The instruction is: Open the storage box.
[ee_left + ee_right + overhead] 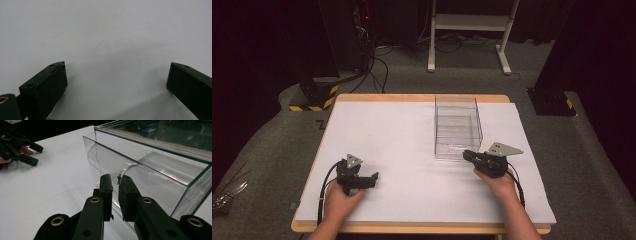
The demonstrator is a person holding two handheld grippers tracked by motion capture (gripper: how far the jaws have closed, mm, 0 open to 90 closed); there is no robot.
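- Left gripper (373,177) sits lower left of centre in the high view, held in the left hand (341,200), low over the white tabletop (402,135). Cable trails back toward the bottom edge.
- In the left gripper view we see its jaws spread wide, one at the lower left, one at the lower right, bare white surface between them. Nothing held.
- Clear plastic bin (457,127) stands upright right of centre in the high view, toward the far half of the tabletop. Looks empty, open at the top.
- Right gripper (466,155) is lower right of the bin in the high view, held in the right hand (499,182), grey plate on top, tips at the bin's near right corner.
- In the right gripper view the bin (150,162) takes the upper right; the jaws are narrow, closed on the curved clear lip (125,170) at the bin's near wall. Gap between them is slim.
- Upper left of that same view: the left gripper (35,153), jaws apart, well away from the bin.
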